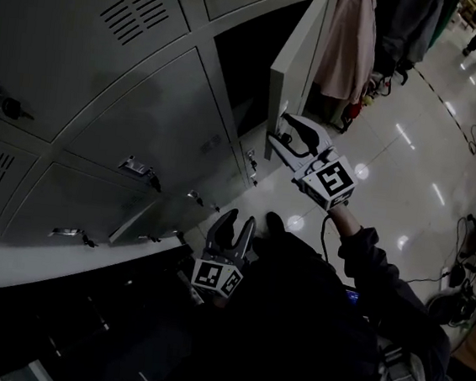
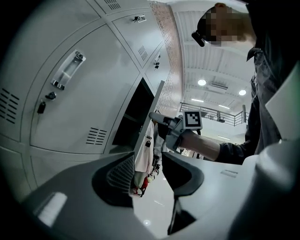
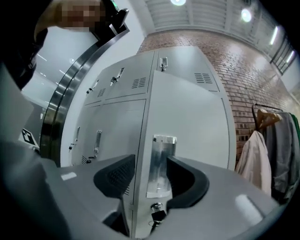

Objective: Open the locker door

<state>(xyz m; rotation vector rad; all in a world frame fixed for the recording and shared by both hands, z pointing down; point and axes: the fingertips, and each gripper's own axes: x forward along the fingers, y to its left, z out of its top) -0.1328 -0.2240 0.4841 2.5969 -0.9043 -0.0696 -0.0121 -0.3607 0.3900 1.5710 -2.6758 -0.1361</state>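
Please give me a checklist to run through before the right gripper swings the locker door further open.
1. Handle sits between the right gripper jaws: ok.
2. Pads pressing firmly on the handle: cannot tell; the jaws stand apart.
3. Locker door unlatched and ajar: ok.
4. Left gripper empty, away from the door: ok.
5. Hanging coats outside the door's swing: cannot tell.

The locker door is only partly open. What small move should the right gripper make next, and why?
Probably close the right gripper on the handle, so that the door can be drawn wider. Its jaws stand apart on either side of the handle, and the door is only partly swung out. The left gripper is open and empty, away from the door.
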